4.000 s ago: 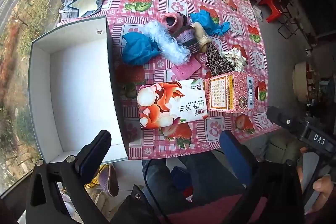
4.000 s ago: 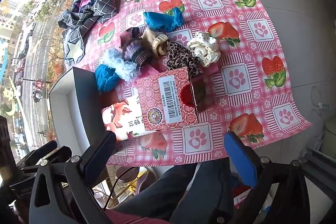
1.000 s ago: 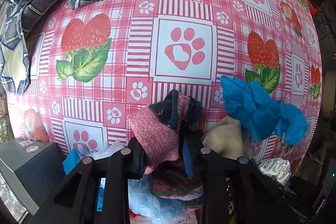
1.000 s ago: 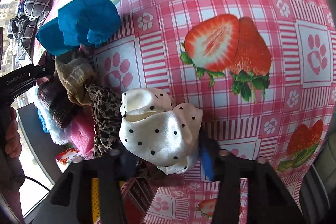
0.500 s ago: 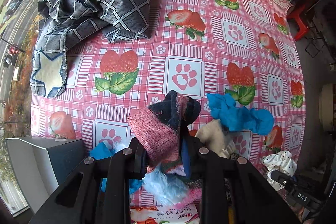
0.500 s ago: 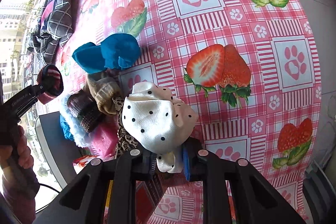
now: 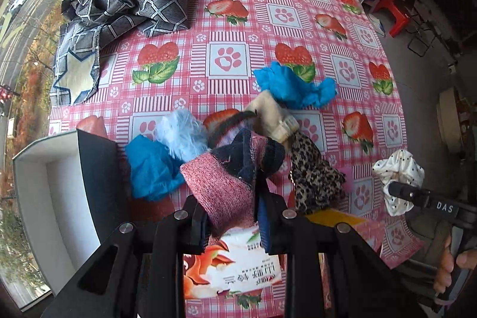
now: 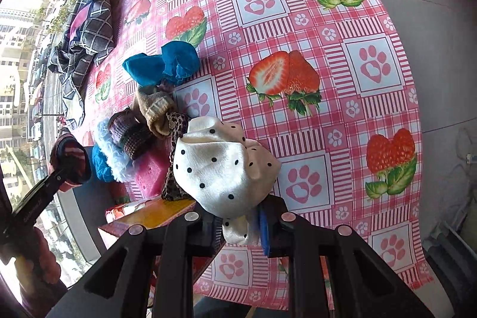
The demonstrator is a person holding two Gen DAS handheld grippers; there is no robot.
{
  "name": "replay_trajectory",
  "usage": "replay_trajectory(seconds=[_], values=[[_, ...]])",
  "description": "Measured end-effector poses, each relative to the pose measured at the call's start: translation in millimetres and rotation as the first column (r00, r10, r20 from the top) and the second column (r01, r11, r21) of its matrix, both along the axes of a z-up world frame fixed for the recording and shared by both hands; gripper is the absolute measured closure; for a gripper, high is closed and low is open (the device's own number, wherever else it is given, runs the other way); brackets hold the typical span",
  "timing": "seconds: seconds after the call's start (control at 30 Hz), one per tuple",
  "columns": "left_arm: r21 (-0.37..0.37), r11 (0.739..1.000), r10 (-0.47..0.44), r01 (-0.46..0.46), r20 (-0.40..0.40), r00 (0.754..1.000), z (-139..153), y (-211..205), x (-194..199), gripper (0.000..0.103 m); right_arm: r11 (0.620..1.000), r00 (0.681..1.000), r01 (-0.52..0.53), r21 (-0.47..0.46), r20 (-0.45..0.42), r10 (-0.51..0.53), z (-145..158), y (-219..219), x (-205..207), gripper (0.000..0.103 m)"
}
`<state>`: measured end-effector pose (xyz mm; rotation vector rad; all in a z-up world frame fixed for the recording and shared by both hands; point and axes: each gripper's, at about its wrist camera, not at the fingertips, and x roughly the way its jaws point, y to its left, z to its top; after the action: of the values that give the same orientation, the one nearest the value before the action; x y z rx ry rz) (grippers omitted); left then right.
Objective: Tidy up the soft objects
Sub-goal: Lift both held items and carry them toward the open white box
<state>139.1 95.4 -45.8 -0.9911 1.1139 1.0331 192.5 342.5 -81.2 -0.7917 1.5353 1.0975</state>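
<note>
My left gripper (image 7: 234, 224) is shut on a pink and navy knit sock (image 7: 226, 184) and holds it above the table; the sock also shows in the right wrist view (image 8: 70, 164). My right gripper (image 8: 240, 228) is shut on a white polka-dot scrunchie (image 8: 222, 172), also lifted; it shows in the left wrist view (image 7: 399, 176). On the table lie a blue cloth (image 7: 295, 87), a beige sock (image 7: 272, 116), a leopard-print piece (image 7: 313, 178), a light blue fluffy piece (image 7: 182, 133) and another blue cloth (image 7: 152, 169).
An open white box (image 7: 53, 198) stands at the table's left edge. A tissue pack (image 7: 232, 264) and a pink carton (image 8: 149, 216) lie near the front edge. A checked grey cloth (image 7: 128, 2) is bunched at the far left. A pink sponge (image 8: 152, 169) lies under the pile.
Both grippers have pulled back and up from the pile, each carrying its item: the sock in the left, the scrunchie in the right. The white box is back in the left view.
</note>
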Motion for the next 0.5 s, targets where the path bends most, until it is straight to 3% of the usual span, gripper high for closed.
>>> replay_trajectory(seconds=[0.23, 0.5], values=[[-0.023, 0.999, -0.028, 0.028, 0.012, 1.000, 7.0, -53.4, -10.2, 0.075, 1.000, 1.000, 0.019, 0.021, 0.016, -0.020, 20.2, -29.5, -10.3, 0.082], [0.027, 1.000, -0.009, 0.009, 0.008, 1.000, 27.4, -82.9, -27.2, 0.075, 0.996, 0.999, 0.024, 0.086, 0.030, -0.027, 55.8, -46.0, -29.1, 0.082]])
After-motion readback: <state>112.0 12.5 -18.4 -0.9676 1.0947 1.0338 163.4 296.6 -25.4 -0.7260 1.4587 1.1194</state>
